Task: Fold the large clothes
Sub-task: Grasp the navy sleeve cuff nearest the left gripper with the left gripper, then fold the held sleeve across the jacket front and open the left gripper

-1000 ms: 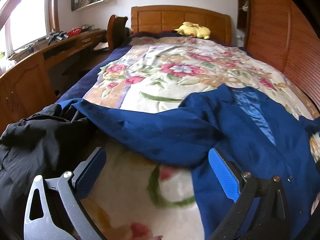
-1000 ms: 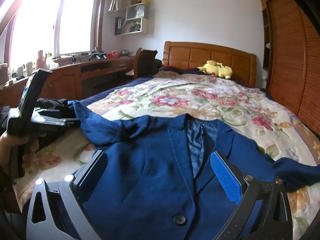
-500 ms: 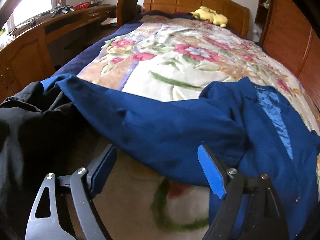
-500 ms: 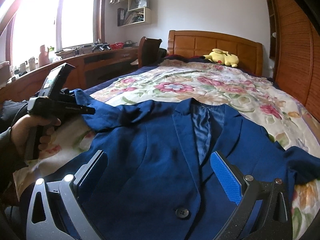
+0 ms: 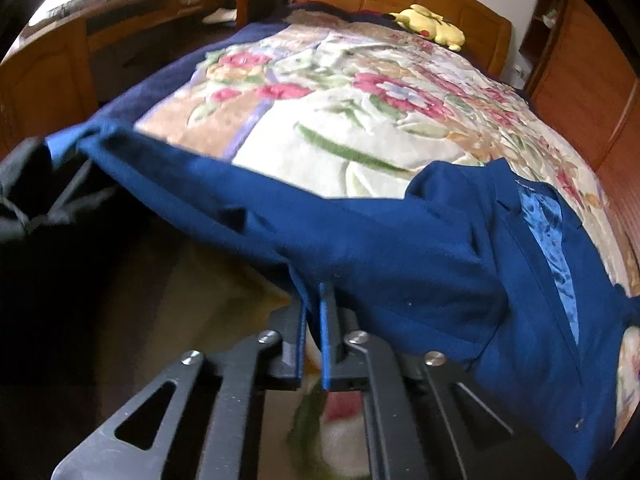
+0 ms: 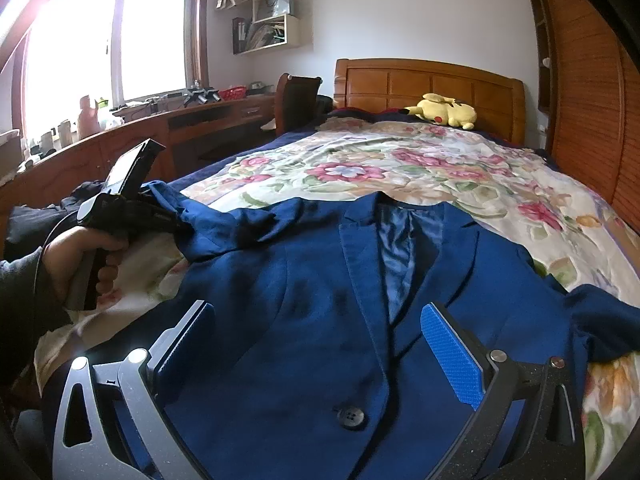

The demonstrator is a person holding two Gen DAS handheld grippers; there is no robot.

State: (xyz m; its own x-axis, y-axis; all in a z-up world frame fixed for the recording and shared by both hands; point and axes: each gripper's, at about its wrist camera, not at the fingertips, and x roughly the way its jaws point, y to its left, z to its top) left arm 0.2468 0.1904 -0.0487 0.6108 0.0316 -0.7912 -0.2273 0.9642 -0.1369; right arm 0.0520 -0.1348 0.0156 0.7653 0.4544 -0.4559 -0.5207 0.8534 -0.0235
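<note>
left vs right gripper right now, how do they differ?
The left gripper is shut on the blue jacket, pinching its sleeve's edge; the right gripper stands open, clamping nothing. The left is out at the sleeve; the right hovers over the jacket's front near the button. Both have blue pads.

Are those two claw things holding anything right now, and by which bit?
The left gripper is shut on the blue jacket, pinching the lower edge of its sleeve. The right gripper is open above the jacket, holding nothing.
</note>
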